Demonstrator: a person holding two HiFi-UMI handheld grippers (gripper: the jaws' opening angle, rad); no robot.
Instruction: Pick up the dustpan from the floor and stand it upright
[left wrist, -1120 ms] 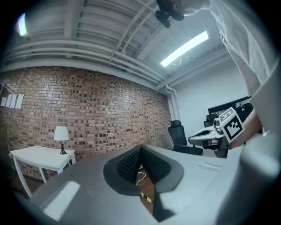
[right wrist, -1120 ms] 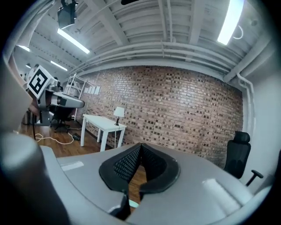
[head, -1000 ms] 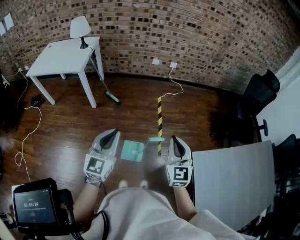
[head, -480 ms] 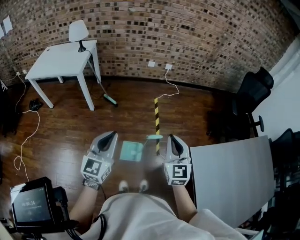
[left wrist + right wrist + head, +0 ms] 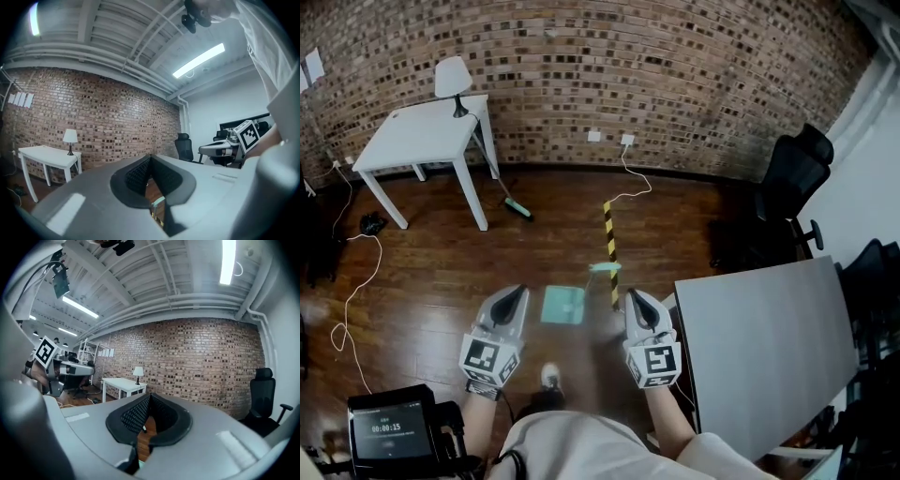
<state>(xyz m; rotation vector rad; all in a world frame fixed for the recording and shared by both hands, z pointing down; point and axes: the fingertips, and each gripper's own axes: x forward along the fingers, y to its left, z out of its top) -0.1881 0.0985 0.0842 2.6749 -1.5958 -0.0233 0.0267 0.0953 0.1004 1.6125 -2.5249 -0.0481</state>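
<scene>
A teal dustpan (image 5: 563, 304) lies flat on the wooden floor, its handle (image 5: 605, 267) pointing to the far right. My left gripper (image 5: 517, 292) hovers just left of the pan and my right gripper (image 5: 636, 296) just right of it, both above the floor and apart from it. In the left gripper view the left gripper (image 5: 150, 158) has its jaws together with nothing between them, and a bit of the teal dustpan (image 5: 158, 201) shows below the pads. In the right gripper view the right gripper (image 5: 149, 397) is shut and empty too.
A yellow-black striped strip (image 5: 610, 253) lies on the floor beside the dustpan's handle. A grey table top (image 5: 759, 347) stands close on the right, with a black office chair (image 5: 792, 178) behind it. At the far left are a white table (image 5: 422, 131) with a lamp (image 5: 452, 77) and a leaning broom (image 5: 517, 208). Cables (image 5: 356, 281) run along the left floor.
The whole view has shifted as the person moves. Both grippers sit a little lower in the head view and still flank the dustpan, which lies on the floor as before. Jaws unchanged.
</scene>
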